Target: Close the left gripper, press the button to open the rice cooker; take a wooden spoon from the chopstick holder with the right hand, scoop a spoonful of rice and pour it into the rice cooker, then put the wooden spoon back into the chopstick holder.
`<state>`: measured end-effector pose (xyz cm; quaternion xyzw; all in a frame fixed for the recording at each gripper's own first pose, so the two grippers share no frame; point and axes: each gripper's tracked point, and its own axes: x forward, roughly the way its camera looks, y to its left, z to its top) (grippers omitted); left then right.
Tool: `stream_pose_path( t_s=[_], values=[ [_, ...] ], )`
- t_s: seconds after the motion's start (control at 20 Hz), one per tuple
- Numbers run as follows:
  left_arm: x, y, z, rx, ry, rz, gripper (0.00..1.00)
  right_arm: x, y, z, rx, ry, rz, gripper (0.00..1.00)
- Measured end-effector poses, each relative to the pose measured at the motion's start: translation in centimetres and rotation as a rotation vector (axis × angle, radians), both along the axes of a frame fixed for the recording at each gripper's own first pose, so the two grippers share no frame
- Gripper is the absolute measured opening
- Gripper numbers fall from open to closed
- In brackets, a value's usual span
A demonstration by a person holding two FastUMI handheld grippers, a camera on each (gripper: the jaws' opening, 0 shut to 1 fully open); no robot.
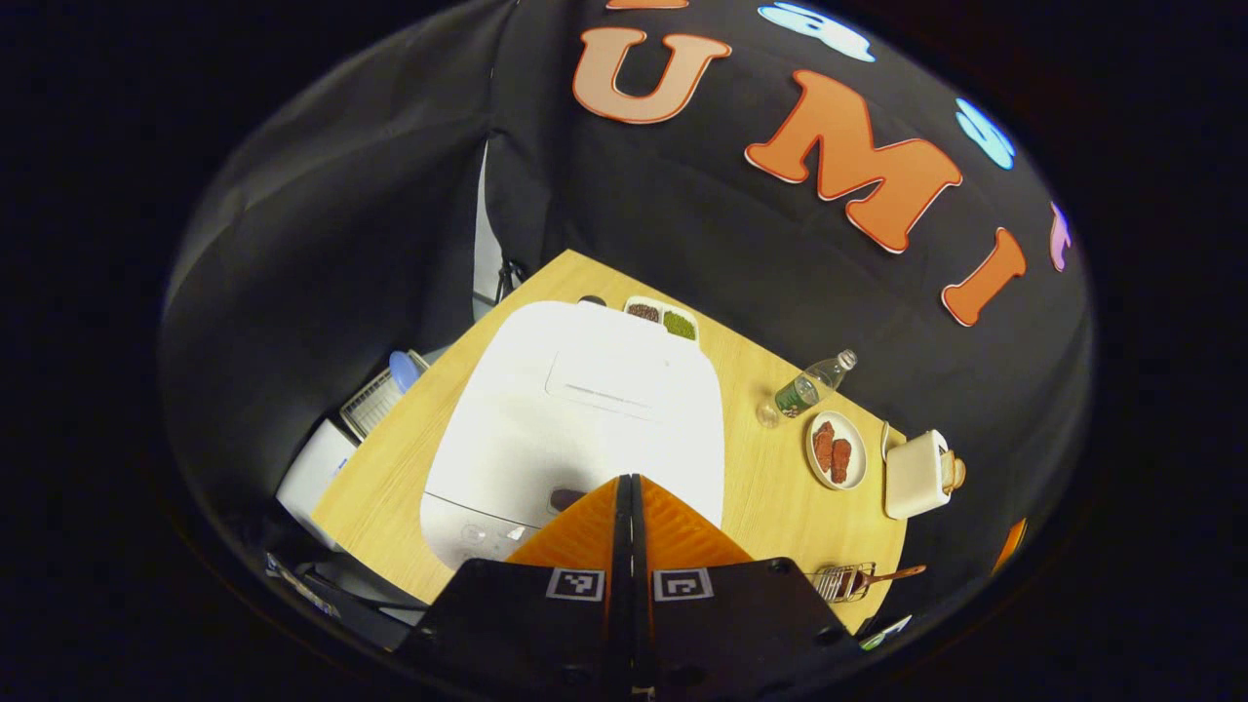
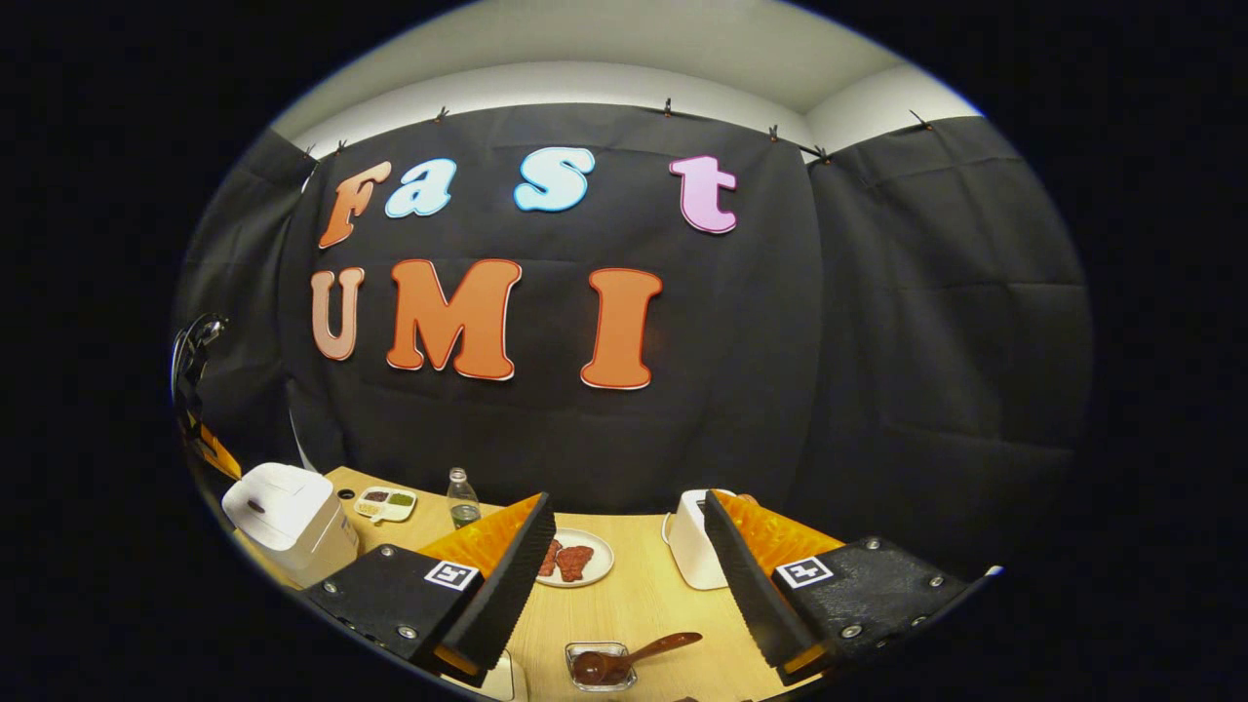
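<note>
rice cooker under closed left tongs

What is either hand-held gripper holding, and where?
Nothing. The left hand-held gripper is shut empty above the rice cooker; the right hand-held gripper is open.

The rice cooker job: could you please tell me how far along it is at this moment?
Early. Done: the left gripper has its jaws shut and is poised over the rice cooker, near its front button. In hand: the press; the lid looks closed. Left: the right gripper is open and empty, and the wooden spoon rests in its small holder, so the scoop, pour and return remain.
</note>
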<state>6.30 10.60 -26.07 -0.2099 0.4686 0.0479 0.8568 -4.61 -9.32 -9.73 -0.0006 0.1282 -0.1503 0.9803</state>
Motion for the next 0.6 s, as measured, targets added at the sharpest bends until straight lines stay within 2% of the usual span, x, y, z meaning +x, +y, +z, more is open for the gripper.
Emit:
stream_pose_path(
  t_s=[0.35, 0.45, 0.6],
  values=[
    [-0.4, -0.8, -5.8, -0.100, 0.121, 0.030, 0.05, -0.9, -1.3, -1.6, 0.031, 0.035, -0.058, 0.95],
    [-0.1, -1.0, -5.5, -0.142, 0.099, 0.046, 0.05, -0.8, -1.4, -2.1, 0.047, 0.047, -0.064, 0.95],
    [-0.2, -0.8, -5.8, -0.136, 0.065, 0.057, 0.05, -0.7, -1.1, -2.8, 0.073, 0.058, -0.062, 0.95]
  ],
)
